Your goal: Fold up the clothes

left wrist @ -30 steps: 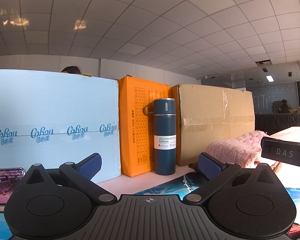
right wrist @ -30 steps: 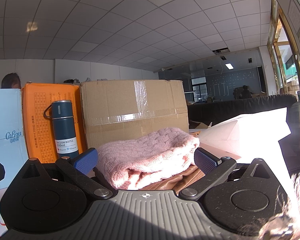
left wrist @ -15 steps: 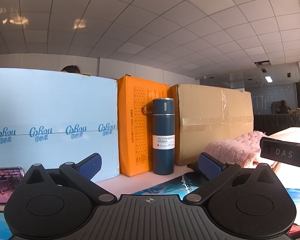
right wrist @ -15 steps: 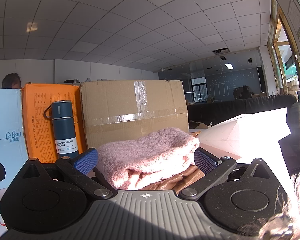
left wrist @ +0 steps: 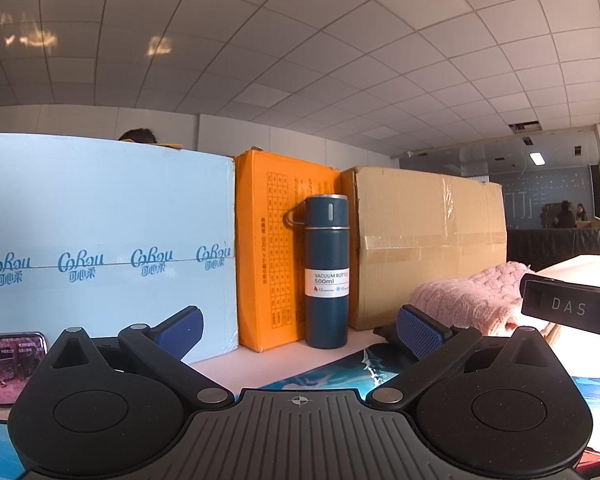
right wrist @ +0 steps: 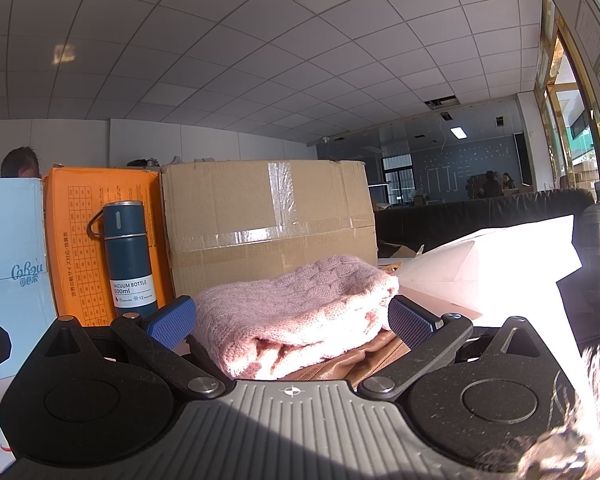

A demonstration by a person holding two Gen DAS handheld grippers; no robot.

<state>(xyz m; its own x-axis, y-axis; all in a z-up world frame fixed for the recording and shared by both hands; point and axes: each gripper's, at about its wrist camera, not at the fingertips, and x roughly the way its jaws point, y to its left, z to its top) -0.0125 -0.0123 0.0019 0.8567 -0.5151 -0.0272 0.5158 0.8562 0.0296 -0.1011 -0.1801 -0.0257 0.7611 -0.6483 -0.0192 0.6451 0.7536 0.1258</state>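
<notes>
In front of the taped cardboard box (right wrist: 266, 224), the pink knitted sweater (right wrist: 296, 320) lies already folded; both grippers' fingers are spread apart, holding nothing, little apparently left.

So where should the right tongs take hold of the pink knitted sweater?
Probably the rounded folded edge of the pink sweater facing the right tongs, coming straight forward. It lies bunched on a brown garment, so stay above that layer.
</notes>
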